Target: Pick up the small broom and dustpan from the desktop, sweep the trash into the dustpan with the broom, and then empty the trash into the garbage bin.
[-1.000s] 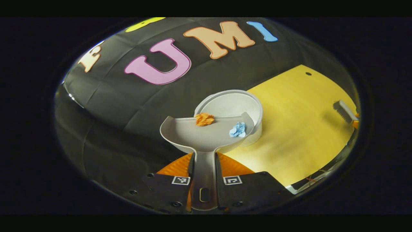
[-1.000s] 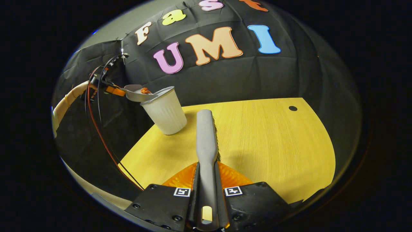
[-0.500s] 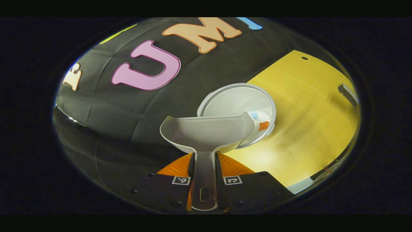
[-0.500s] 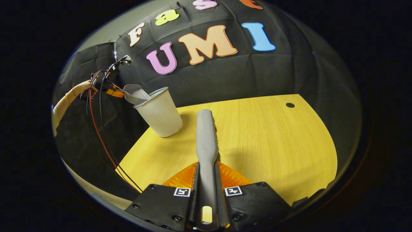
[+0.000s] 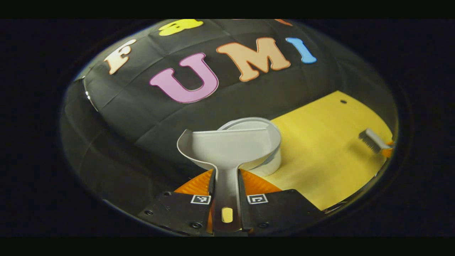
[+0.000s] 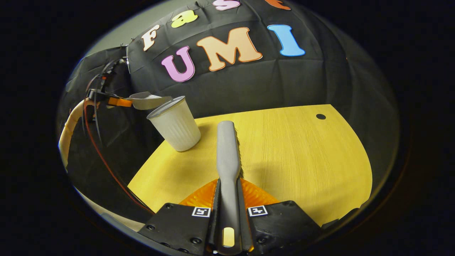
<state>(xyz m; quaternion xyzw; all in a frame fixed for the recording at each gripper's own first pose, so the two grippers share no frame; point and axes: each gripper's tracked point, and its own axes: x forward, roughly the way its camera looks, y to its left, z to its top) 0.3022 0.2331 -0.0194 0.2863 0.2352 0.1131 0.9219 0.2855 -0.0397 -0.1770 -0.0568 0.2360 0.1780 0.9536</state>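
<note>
My left gripper [image 5: 226, 199] has its fingers clamped on the dustpan [image 5: 227, 147] handle, pan empty, held level above the garbage bin [image 6: 175, 123] rim. Right gripper [image 6: 229, 213] is clamped on the broom [image 6: 227, 149], long axis straight ahead over the tabletop [image 6: 302, 153], bin ahead-left. Next, I judge: set both down.

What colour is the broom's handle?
Grey plastic broom handle, clearest in the right gripper view.

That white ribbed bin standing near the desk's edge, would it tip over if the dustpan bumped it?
Probably yes. The bin looks thin-walled and light, and it narrows toward its base, so it is likely top-heavy. The dustpan hangs by its rim, where a nudge would lever it most. It stands near the desk edge, so a fall seems possible.
</note>
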